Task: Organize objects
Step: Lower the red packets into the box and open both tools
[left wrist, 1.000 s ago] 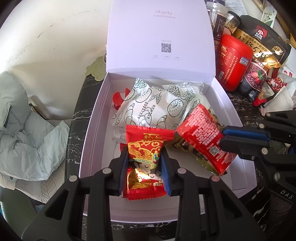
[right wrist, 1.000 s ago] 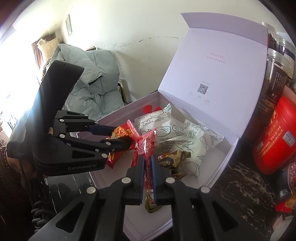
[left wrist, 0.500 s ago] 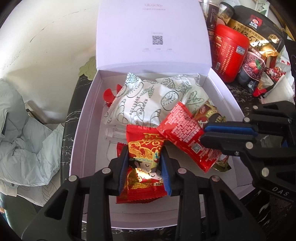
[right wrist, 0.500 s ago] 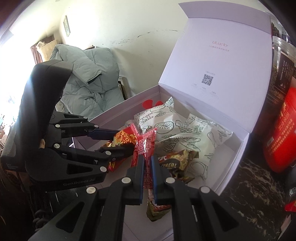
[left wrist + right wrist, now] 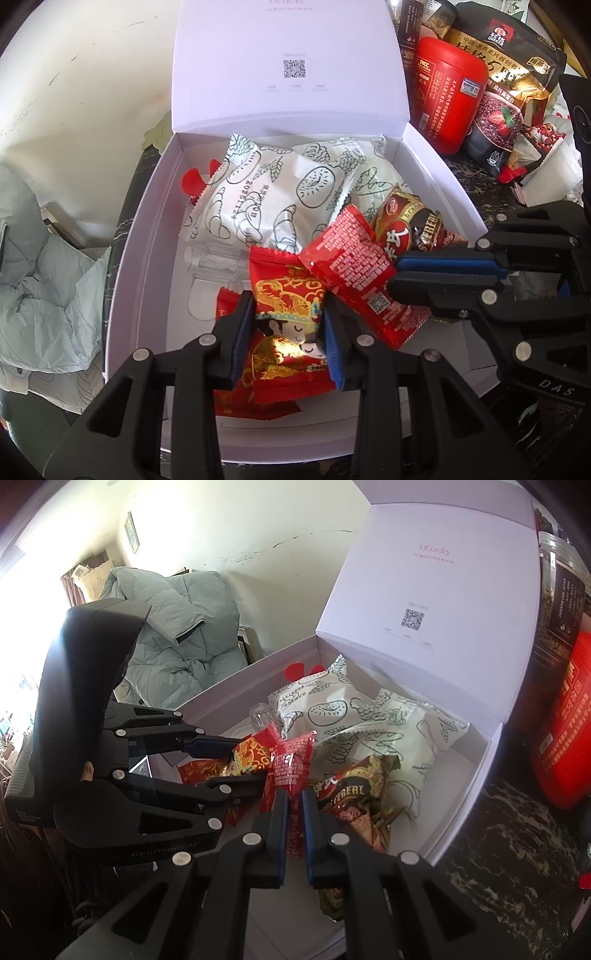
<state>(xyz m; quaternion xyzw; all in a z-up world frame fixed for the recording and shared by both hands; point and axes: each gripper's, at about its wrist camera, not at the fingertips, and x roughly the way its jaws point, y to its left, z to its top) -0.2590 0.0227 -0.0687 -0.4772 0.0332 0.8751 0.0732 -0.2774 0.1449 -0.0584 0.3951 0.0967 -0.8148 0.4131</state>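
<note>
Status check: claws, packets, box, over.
Left claw shut on cartoon packet. Right claw shut on red packet. Both over open box. Nothing blocking.

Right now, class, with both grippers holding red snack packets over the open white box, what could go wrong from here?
1. The left gripper holds its cartoon-print red packet right against the right gripper's text-printed red packet; the two could snag when released.
2. The right gripper pinches only its packet's edge, which might slip out.
3. The packets crowd the white box and may pile unevenly on the brown cereal packet.
</note>
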